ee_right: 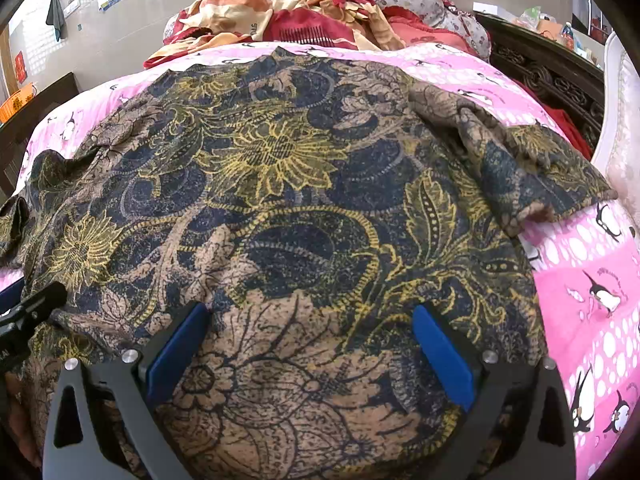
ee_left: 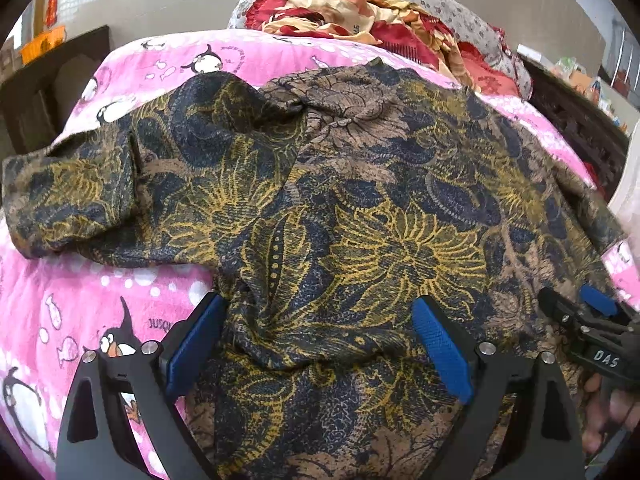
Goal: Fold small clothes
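Your left tongs [ee_left: 320, 344] and right tongs [ee_right: 312, 344] both gape wide, empty, over the shirt [ee_left: 340, 200] on the bed [ee_left: 80, 300].

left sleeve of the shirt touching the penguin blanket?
Touching. Left wrist view: the sleeve lies flat on the pink penguin blanket, no gap beneath its lower edge.

Black hand-held gripper [ee_left: 320, 320] frames; ribbed blue finger pads [ee_left: 442, 354]; silver screws [ee_left: 487, 348]; white "DAS" lettering [ee_left: 606, 358]
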The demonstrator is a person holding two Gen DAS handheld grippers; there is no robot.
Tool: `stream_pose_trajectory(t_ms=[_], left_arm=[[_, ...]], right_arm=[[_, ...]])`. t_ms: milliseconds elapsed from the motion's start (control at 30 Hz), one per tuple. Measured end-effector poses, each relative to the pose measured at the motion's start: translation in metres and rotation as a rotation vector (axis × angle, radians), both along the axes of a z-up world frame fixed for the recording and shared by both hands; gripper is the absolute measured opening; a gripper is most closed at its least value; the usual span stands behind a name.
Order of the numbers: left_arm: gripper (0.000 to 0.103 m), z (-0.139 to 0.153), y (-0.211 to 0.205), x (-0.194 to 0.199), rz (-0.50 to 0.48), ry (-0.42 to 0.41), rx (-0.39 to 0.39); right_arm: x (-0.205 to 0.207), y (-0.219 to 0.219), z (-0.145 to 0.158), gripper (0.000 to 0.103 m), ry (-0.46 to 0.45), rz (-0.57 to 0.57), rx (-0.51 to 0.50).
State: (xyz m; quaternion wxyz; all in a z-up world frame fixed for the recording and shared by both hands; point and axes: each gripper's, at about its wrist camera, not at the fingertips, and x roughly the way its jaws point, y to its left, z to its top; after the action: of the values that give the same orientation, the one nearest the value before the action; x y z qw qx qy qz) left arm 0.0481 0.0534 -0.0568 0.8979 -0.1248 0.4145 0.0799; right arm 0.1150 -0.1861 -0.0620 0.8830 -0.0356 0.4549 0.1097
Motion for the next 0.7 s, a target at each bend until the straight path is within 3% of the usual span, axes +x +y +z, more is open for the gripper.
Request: stream_pose_trajectory(t_ms=[133,300,700], left_arm=[[0.08,0.0,0.004,-0.001,-0.004,-0.007,-0.028],[0.083,-0.002,-0.006,0.007,-0.019,0.035,0.038],[0.084,-0.002,-0.003,0.006,-0.023,0.017,0.005]], right_arm=[[0.0,0.0,0.0,0.103,-0.001,0.0,-0.004],[0.0,0.0,0.001,0.103,0.001,0.0,-0.001],[0.0,0.0,0.001,0.103,-0.002,0.0,-0.006]])
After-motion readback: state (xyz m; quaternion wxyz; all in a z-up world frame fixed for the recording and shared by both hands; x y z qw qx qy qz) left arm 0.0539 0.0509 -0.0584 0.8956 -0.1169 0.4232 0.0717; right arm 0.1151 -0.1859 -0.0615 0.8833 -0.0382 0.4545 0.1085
